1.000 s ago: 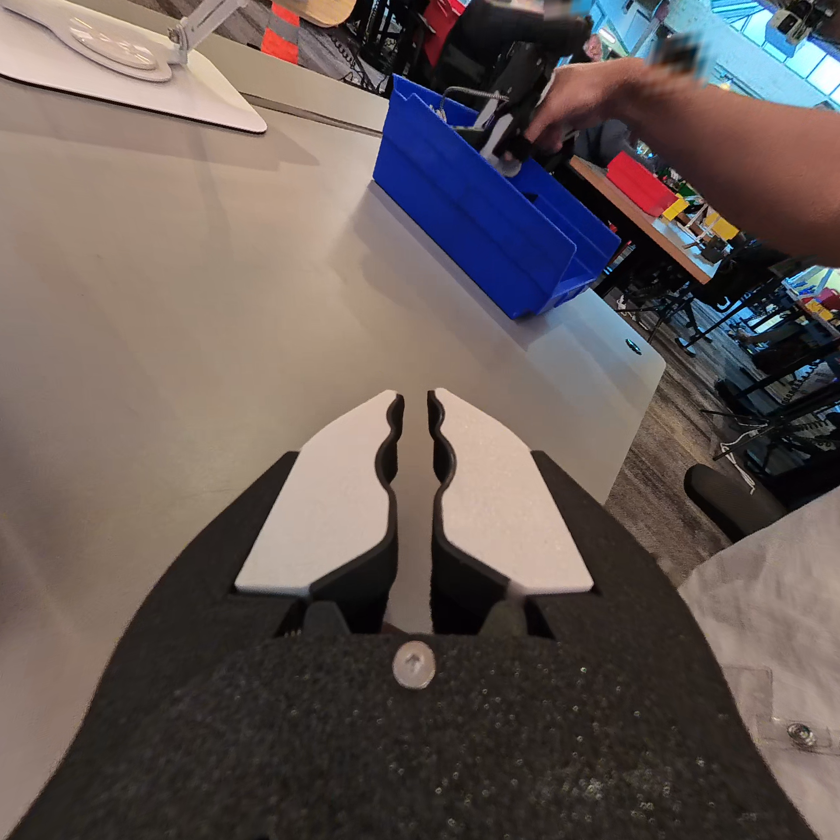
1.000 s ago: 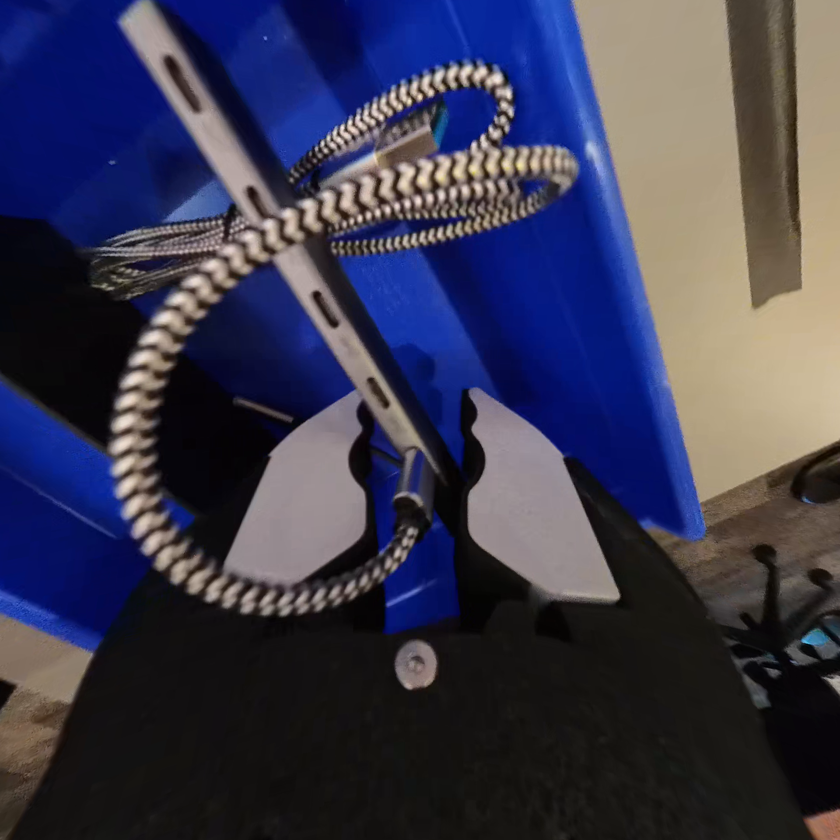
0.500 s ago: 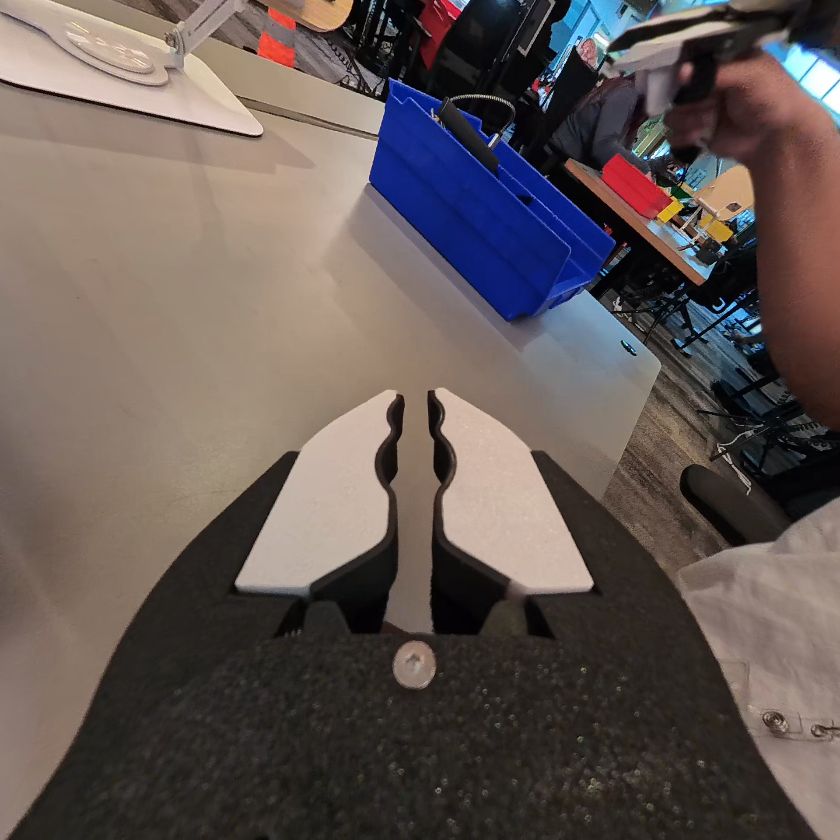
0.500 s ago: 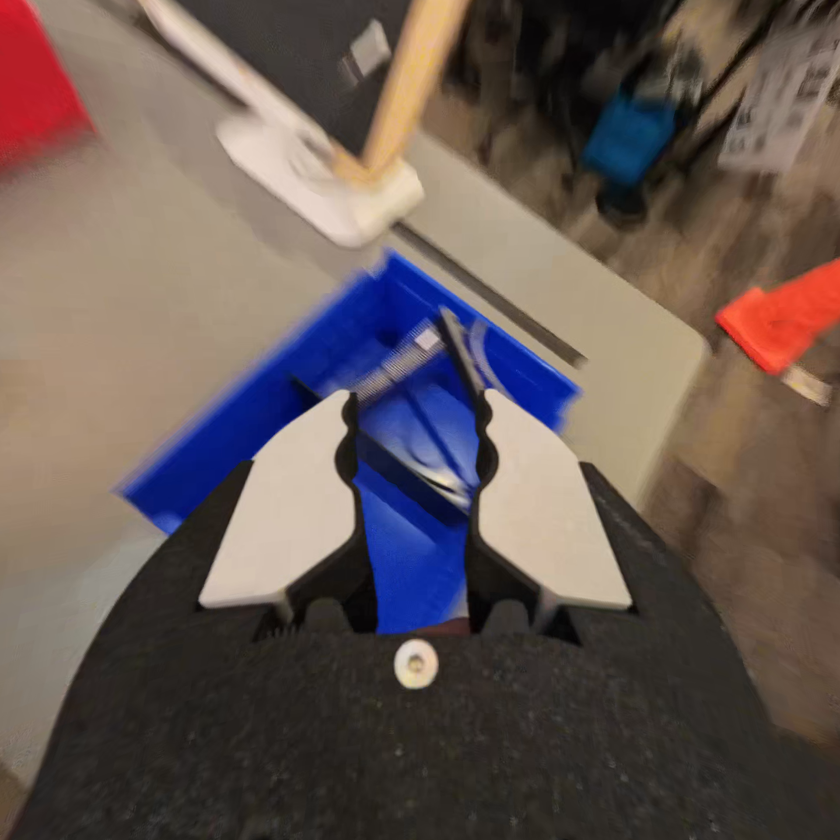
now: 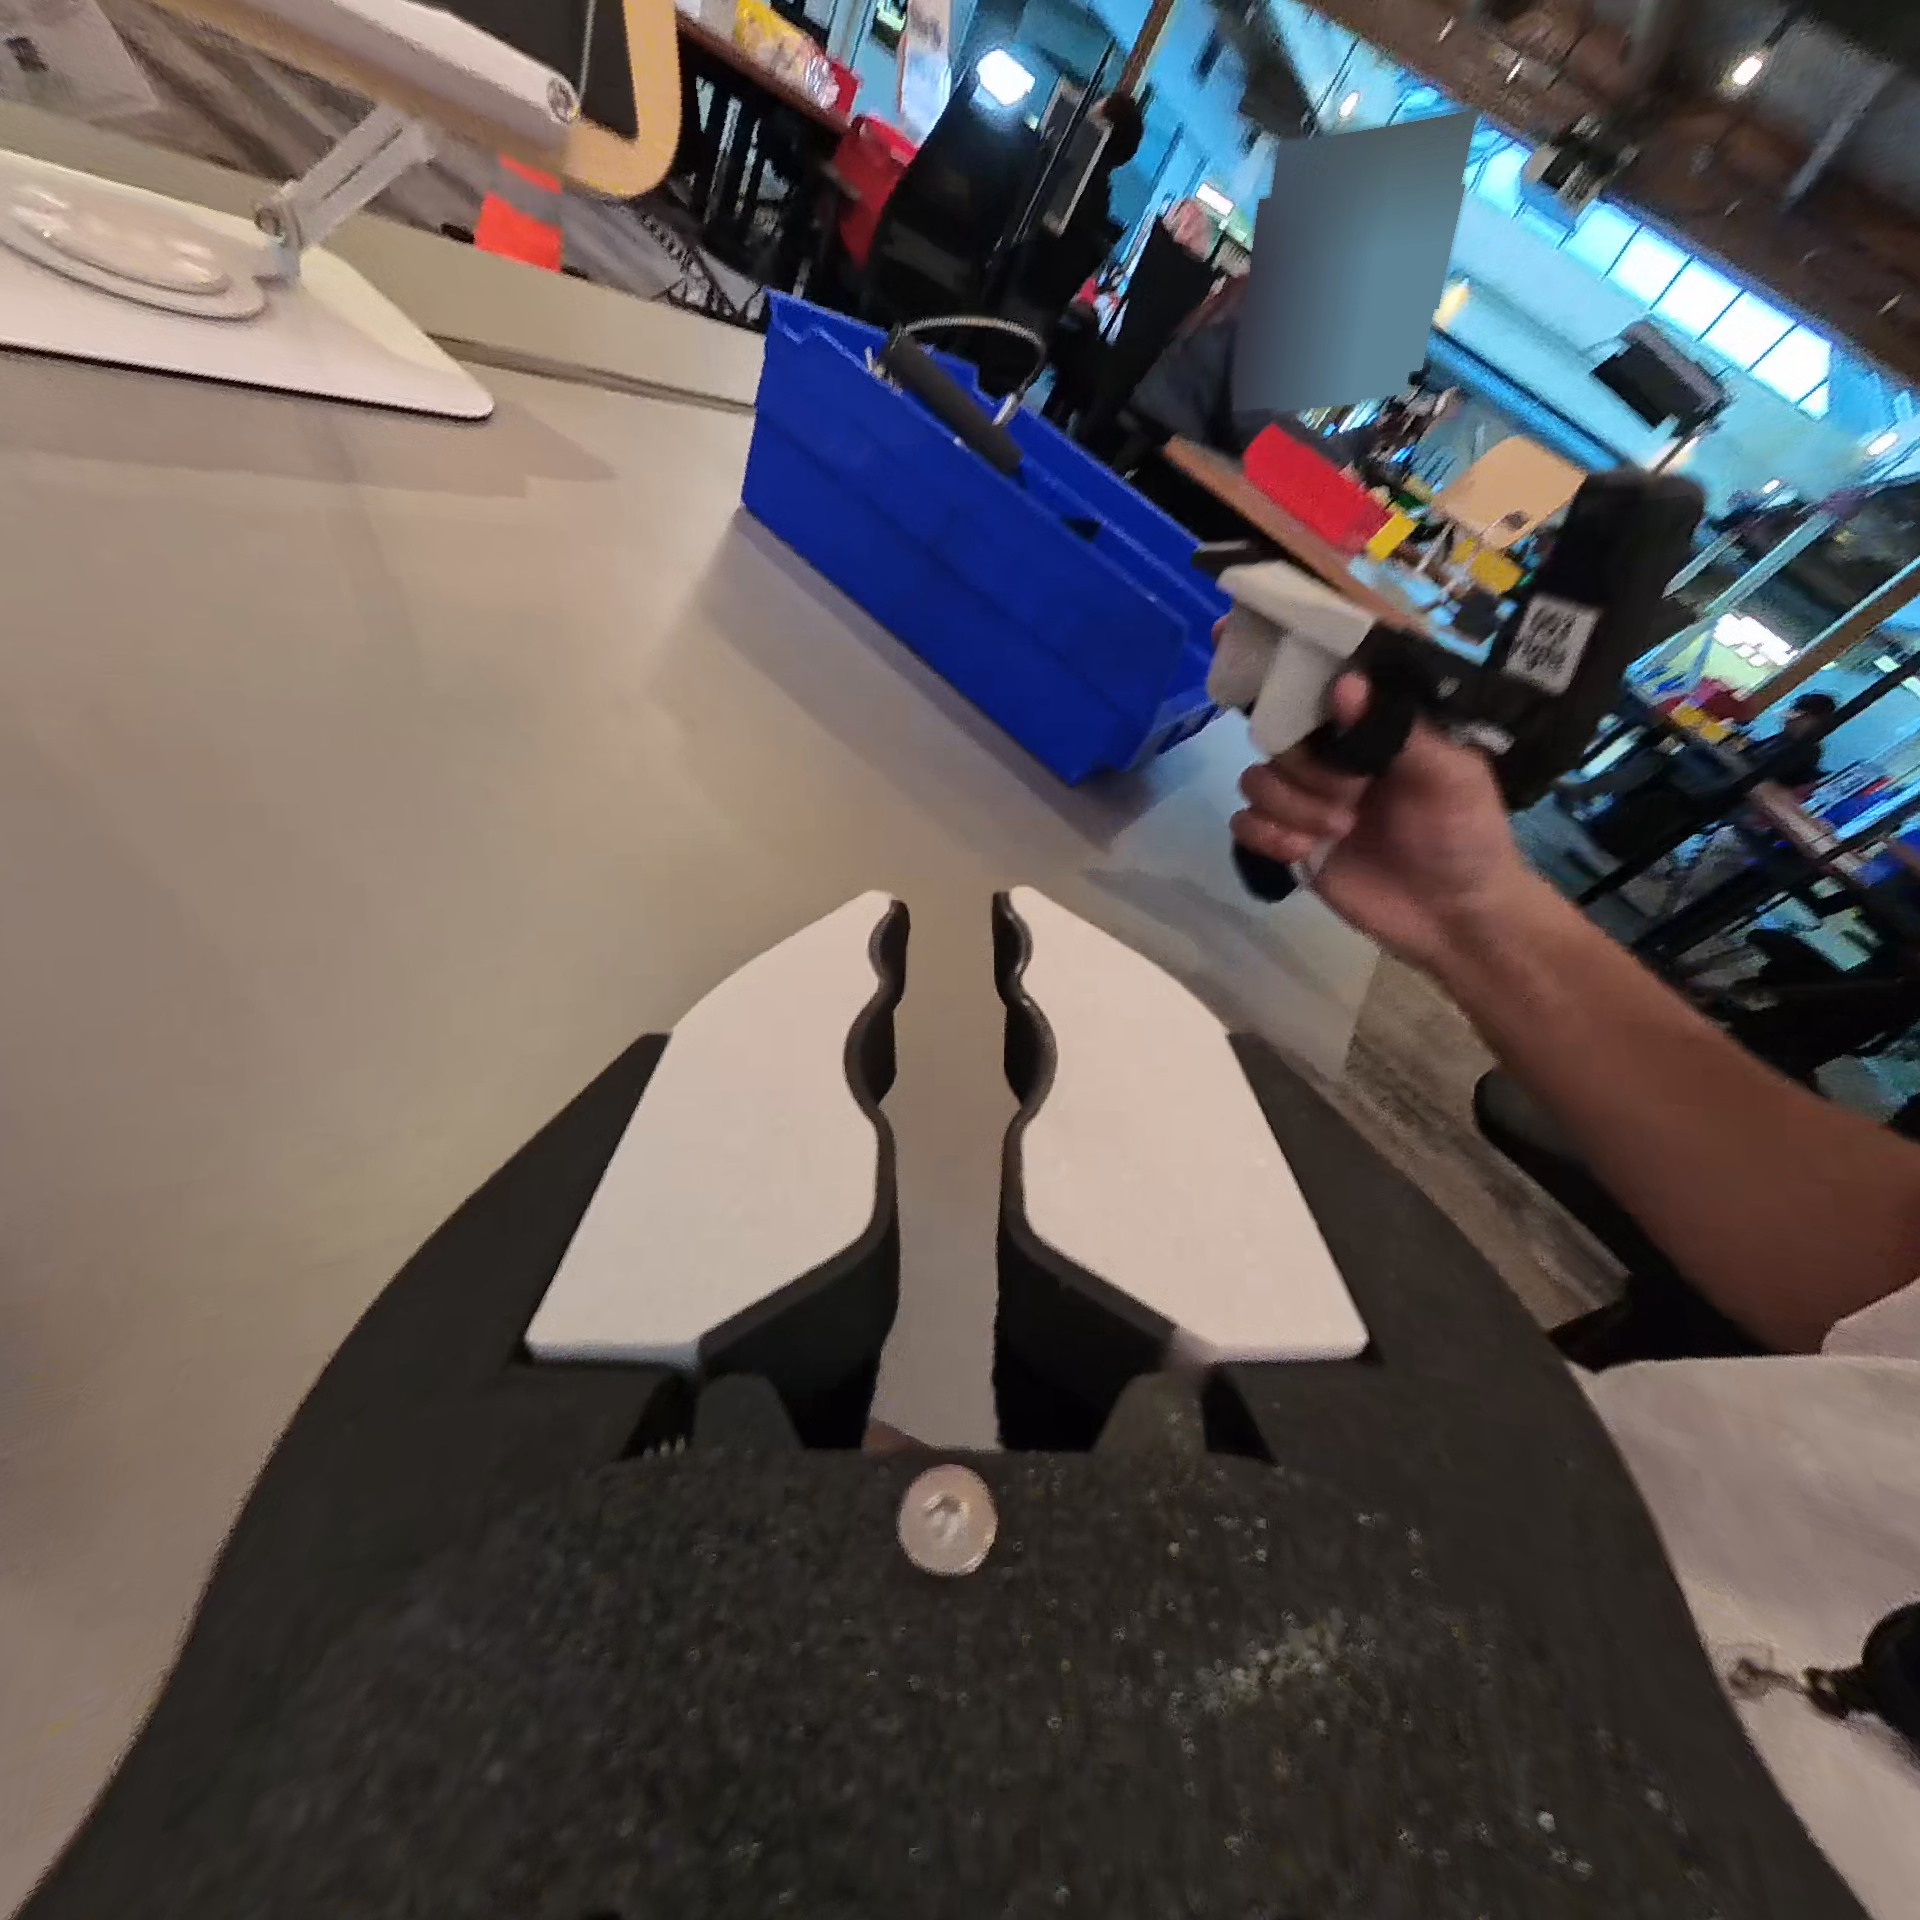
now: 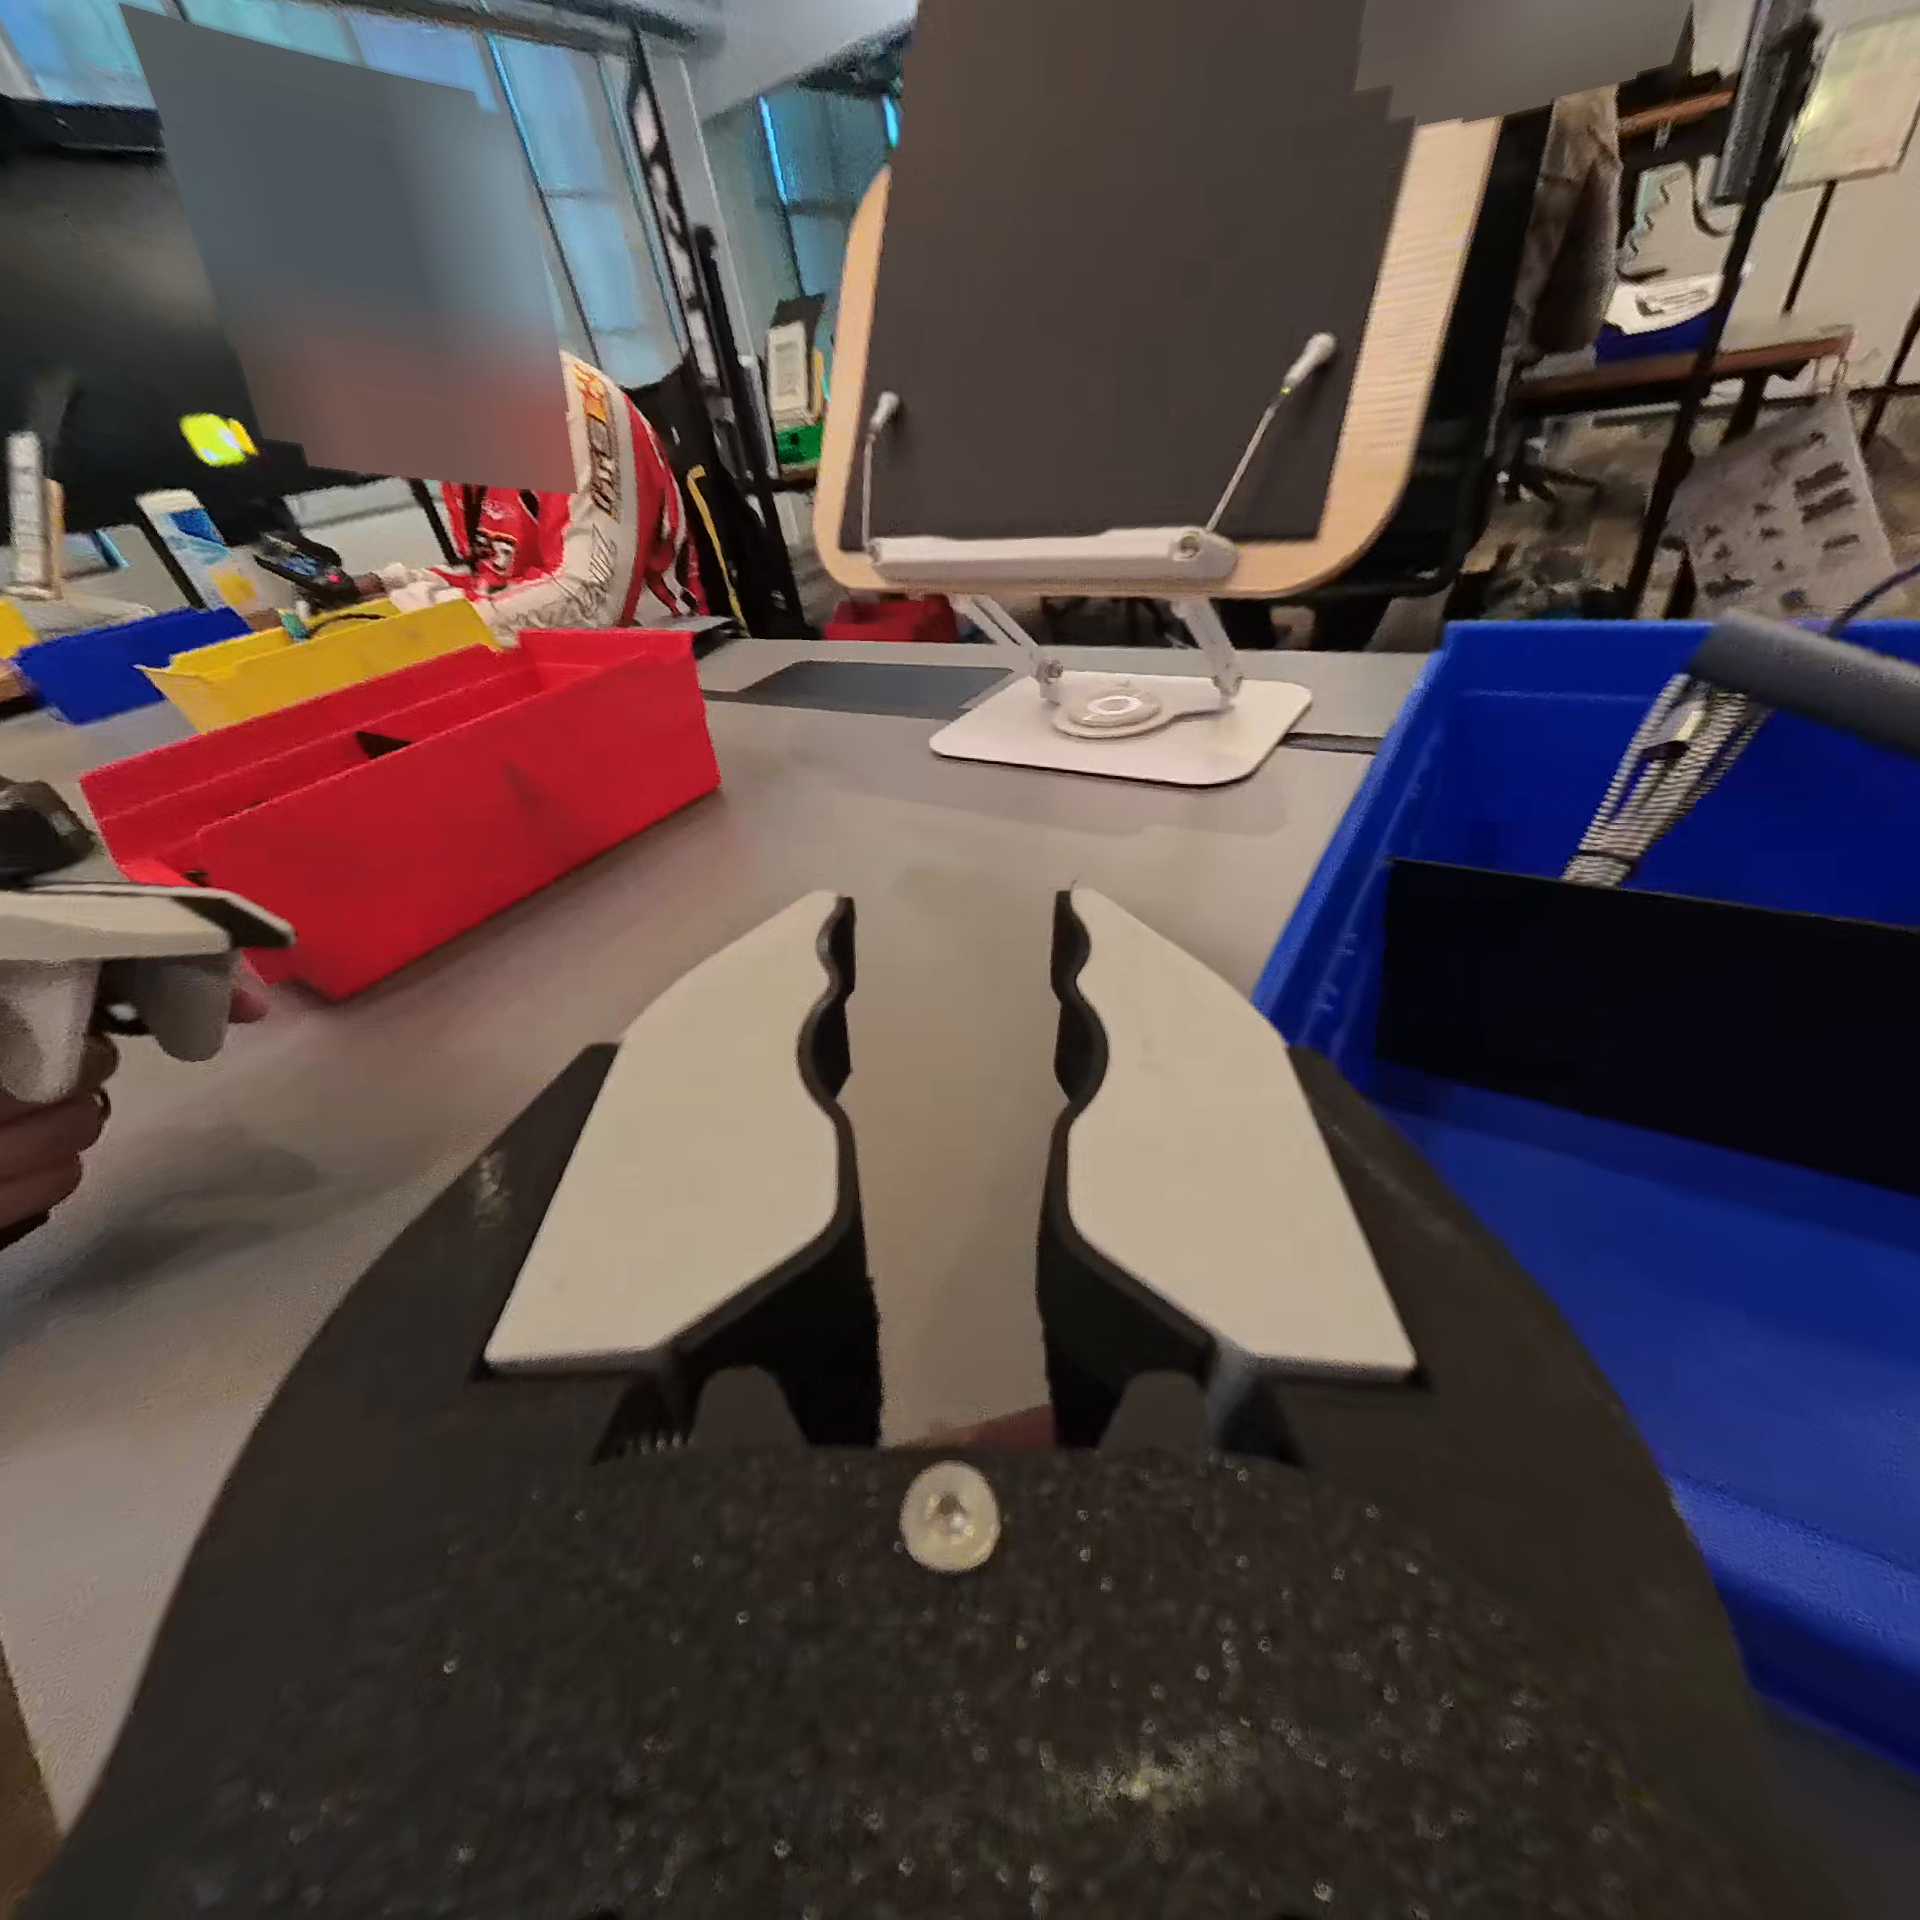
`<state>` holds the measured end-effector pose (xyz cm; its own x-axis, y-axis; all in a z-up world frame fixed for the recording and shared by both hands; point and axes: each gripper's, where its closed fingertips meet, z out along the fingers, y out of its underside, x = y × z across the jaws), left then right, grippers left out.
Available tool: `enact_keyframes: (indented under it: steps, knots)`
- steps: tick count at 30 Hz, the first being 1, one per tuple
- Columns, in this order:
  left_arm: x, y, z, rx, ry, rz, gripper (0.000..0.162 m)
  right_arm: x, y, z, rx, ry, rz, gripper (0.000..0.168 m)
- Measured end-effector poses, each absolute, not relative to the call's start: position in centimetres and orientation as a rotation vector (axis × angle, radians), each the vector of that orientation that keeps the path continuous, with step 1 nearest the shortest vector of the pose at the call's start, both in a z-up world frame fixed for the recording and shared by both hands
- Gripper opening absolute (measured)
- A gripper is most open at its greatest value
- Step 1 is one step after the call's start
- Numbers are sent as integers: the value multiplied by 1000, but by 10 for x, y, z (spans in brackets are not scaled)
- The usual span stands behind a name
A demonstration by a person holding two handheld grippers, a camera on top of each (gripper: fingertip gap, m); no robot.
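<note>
My left gripper [image 5: 948, 909] hovers low over the grey table [image 5: 364, 779], nearly shut with a thin gap and empty. My right gripper [image 6: 954, 904] is open and empty, just left of the blue bin [image 6: 1351, 904]. A slim grey bar [image 6: 1808, 675] and a braided cable [image 6: 1662, 790] rest inside the bin behind a black divider [image 6: 1642, 1029]. In the left wrist view the blue bin [image 5: 966, 561] stands ahead with the bar [image 5: 945, 410] leaning out of it. A hand holds the right gripper [image 5: 1226, 582] near the bin's near end. The left gripper [image 6: 260, 930] shows at the right wrist view's left edge.
A red bin [image 6: 436, 842] and a yellow bin [image 6: 312, 665] stand at the left. A white stand [image 6: 1122, 717] with a dark panel is at the back, and its base shows in the left wrist view [image 5: 208, 301]. The table's edge [image 5: 1299, 935] runs at the right. A person sits behind. Some 25 cm of space lies between my two pairs of fingers.
My right gripper let go of the grey bar and cable in the blue bin, pulled out and came down beside the bin. My left gripper's gap widened slightly.
</note>
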<state>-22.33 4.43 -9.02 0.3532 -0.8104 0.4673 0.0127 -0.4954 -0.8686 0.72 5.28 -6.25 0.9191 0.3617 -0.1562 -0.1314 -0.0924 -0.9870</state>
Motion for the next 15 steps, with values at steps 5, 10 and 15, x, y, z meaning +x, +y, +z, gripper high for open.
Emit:
enact_keyframes:
  steps: [5,10,15]
  knots:
    - [-228,50,-98,-1817,712,-1163,16,-11,58,-82,-1590,-95,530,32]
    - [-225,48,-100,-1798,771,-1109,20,-22,61,-82,-1593,-173,537,31]
    - [-215,50,-95,-1808,758,-1200,26,-30,57,-87,-1611,-229,512,31]
